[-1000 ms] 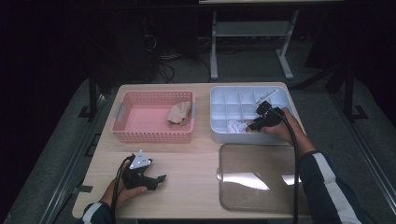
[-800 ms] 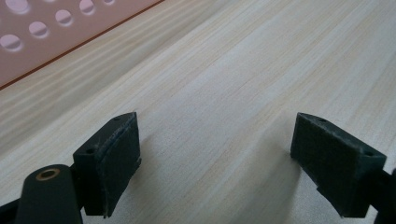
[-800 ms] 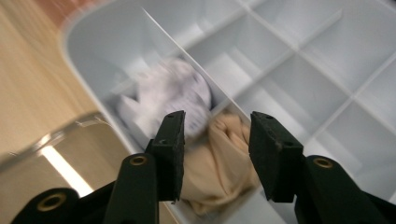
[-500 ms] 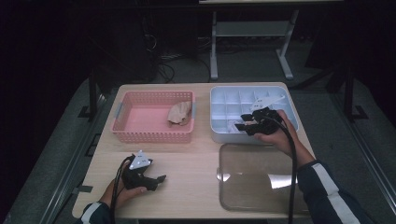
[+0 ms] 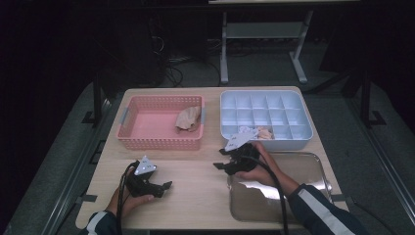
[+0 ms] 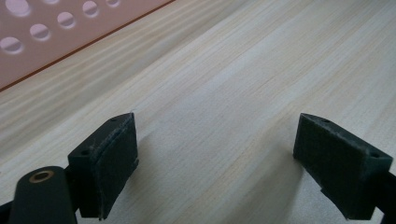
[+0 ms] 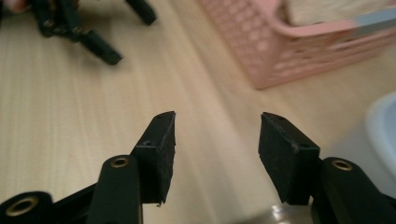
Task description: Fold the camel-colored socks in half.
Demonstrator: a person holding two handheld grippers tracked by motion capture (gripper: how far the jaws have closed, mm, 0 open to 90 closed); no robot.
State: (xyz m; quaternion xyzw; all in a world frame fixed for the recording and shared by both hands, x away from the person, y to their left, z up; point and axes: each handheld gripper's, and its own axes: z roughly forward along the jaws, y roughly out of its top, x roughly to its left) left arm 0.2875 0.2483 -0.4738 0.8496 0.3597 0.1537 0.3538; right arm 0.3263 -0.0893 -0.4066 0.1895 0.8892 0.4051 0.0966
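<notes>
Crumpled paper [image 5: 189, 118] in pink basket [image 5: 147, 139], well apart from right tool [image 5: 221, 159].

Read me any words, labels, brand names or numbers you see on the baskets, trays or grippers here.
No readable text in these views. The pink basket, the white divided tray, the clear lid, the left gripper and the right gripper carry no legible words, labels or numbers.

Metal tray [image 5: 313, 169] beside the pink basket's [image 5: 147, 122] table [image 5: 195, 196]
</notes>
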